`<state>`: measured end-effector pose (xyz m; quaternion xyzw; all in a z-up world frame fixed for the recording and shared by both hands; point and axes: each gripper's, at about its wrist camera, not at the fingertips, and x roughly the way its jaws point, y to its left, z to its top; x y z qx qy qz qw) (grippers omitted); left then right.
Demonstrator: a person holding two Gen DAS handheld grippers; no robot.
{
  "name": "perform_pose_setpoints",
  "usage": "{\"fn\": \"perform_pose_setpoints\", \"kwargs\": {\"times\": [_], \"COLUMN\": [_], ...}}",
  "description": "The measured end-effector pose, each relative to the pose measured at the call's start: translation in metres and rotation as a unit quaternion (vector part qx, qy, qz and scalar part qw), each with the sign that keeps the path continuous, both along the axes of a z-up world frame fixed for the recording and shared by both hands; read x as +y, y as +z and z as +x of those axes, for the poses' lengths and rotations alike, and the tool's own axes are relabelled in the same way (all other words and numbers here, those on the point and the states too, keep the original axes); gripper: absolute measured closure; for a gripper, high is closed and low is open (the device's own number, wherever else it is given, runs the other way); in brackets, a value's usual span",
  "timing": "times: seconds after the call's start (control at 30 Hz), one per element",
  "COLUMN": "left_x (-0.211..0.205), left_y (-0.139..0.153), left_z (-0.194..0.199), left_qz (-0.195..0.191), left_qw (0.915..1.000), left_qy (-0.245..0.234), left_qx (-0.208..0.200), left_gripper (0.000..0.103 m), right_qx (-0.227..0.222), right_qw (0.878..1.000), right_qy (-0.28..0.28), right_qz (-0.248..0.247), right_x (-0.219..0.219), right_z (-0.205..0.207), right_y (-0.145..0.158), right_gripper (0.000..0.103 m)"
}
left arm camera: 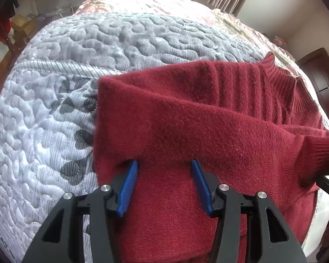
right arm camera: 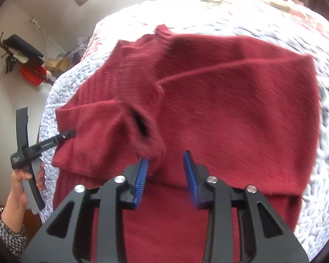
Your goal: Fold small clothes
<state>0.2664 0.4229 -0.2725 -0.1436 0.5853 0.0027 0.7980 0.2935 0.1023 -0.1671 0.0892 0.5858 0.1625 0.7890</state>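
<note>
Red sweater point(left arm camera: 186, 118) (partly folded), beneath both spread tongs point(left arm camera: 164, 164), quilt point(left arm camera: 54, 109)

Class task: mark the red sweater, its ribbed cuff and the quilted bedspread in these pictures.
red sweater point(right arm camera: 230, 109): right wrist view, on the flat folded body panel.
ribbed cuff point(left arm camera: 322, 151): left wrist view, on the ribbing at the sleeve end.
quilted bedspread point(left arm camera: 43, 109): left wrist view, on bare quilting left of the sweater.

left tongs' point(left arm camera: 164, 164) blue tips under sweater point(left arm camera: 186, 114) fold, right view perhaps motion-blurred
</note>
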Motion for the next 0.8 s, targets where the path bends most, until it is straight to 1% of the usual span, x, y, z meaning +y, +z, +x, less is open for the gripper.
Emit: {"fn": "perform_pose_setpoints", "kwargs": {"times": [0.07,0.2,0.3,0.33,0.43,0.53,0.57,0.63,0.67,0.7,0.73,0.8], "left_x": [-0.002,0.003,0.010,0.012,0.016,0.016,0.016,0.015,0.014,0.013,0.012,0.010], "left_y": [0.003,0.022,0.041,0.046,0.056,0.057,0.056,0.054,0.051,0.050,0.049,0.049], "left_z": [-0.001,-0.006,-0.018,-0.021,-0.029,-0.032,-0.032,-0.033,-0.034,-0.036,-0.035,-0.035], "left_qz": [0.001,-0.011,-0.011,-0.009,-0.005,0.004,0.008,0.014,0.014,0.015,0.017,0.024], "left_qw": [1.0000,0.9996,0.9982,0.9977,0.9971,0.9970,0.9972,0.9974,0.9975,0.9976,0.9977,0.9975], "left_qy": [0.004,0.024,0.044,0.049,0.057,0.060,0.059,0.058,0.057,0.057,0.056,0.057], "left_qx": [0.000,-0.012,-0.039,-0.045,-0.049,-0.048,-0.046,-0.040,-0.038,-0.035,-0.034,-0.033], "left_gripper": [0.051,0.050,0.039,0.038,0.038,0.038,0.038,0.038,0.038,0.038,0.038,0.038], "right_qx": [0.005,0.001,0.002,0.005,0.016,0.027,0.031,0.031,0.027,0.023,0.019,0.001], "right_qw": [1.000,1.000,0.999,0.999,0.998,0.999,0.999,0.999,1.000,1.000,1.000,1.000], "right_qy": [-0.012,-0.027,-0.032,-0.032,-0.027,-0.011,-0.006,-0.001,0.006,0.010,0.014,0.022], "right_qz": [0.007,0.015,0.017,0.025,0.051,0.036,0.026,-0.005,-0.011,-0.009,-0.003,0.004], "right_x": [-0.019,-0.042,-0.052,-0.057,-0.060,-0.049,-0.044,-0.036,-0.033,-0.031,-0.031,-0.033], "right_z": [-0.005,-0.004,0.003,0.005,0.018,0.029,0.032,0.036,0.036,0.036,0.035,0.030], "right_y": [-0.002,-0.002,-0.008,-0.010,-0.018,-0.025,-0.028,-0.030,-0.030,-0.027,-0.023,-0.011], "right_gripper": [0.068,0.059,0.057,0.057,0.057,0.057,0.059,0.073,0.083,0.088,0.091,0.092]}}
